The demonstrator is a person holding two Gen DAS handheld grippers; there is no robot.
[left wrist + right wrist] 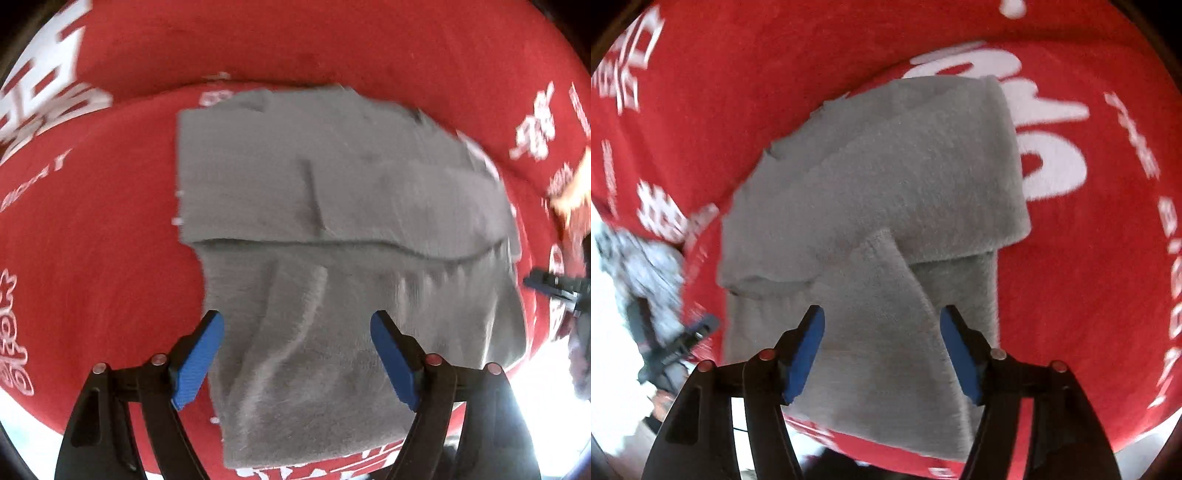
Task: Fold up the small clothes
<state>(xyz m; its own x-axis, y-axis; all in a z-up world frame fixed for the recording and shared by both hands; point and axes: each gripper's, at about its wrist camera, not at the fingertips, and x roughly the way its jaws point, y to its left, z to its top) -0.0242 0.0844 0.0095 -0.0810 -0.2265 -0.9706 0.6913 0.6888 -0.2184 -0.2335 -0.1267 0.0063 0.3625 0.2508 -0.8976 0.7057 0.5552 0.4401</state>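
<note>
A grey fleecy garment [332, 206] lies partly folded on a red cloth with white lettering [110, 258]. Its upper layer is doubled over the lower part, with a fold edge running across. My left gripper [297, 325] hovers over the garment's lower part, its blue pads wide apart and nothing pinched between them. In the right wrist view the same garment [886, 184] shows a turned-over flap in the middle. My right gripper [882, 321] stands open above that flap, its pads clear of the fabric.
The red cloth [1089, 295] covers the whole surface. The other gripper's dark tip [554, 288] shows at the right edge of the left wrist view, and a grey patterned sleeve [646, 266] with the other gripper at the left of the right wrist view. A bright floor lies beyond the near edge.
</note>
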